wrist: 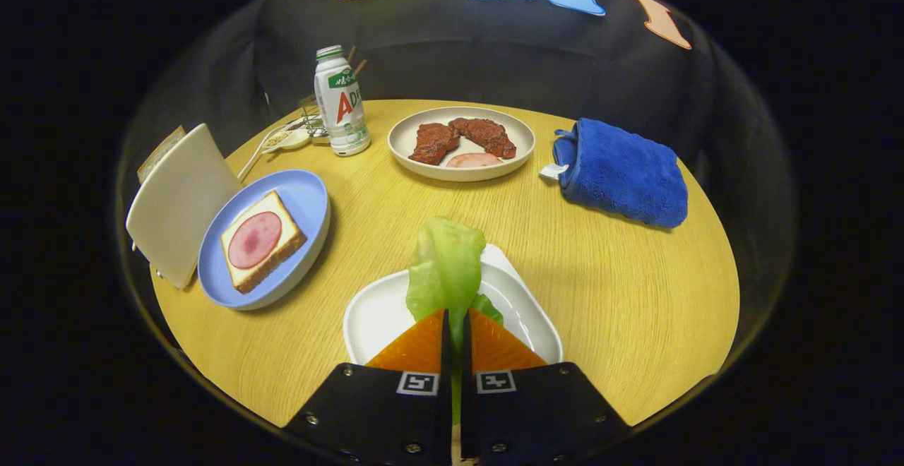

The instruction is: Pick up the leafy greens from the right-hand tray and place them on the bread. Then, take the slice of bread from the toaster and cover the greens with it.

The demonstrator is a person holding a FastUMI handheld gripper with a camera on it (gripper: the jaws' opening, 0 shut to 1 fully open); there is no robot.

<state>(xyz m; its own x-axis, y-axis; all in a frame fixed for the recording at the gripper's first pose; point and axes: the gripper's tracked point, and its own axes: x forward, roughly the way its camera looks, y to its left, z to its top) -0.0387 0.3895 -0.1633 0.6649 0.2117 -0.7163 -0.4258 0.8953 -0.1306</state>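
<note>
The leafy greens [445, 268] are clamped between the 2 fingers of the gripper [455, 325], which are closed on the lower part of the leaf; the rest of the leaf stands up just ahead of the fingertips. The leaf is held over the white tray [374, 314], which lies directly beneath the fingers on the round wooden table [621, 289]. The bread [263, 240], topped with 1 round slice of ham, is located on the blue plate [307, 198], left of and beyond the fingers. The toaster [176, 201] stands just beside that plate, with 1 slice of bread [159, 152] seen behind it. A bottle [342, 102], a plate of meat [461, 144] and a blue towel [621, 173] are positioned farther back.
</note>
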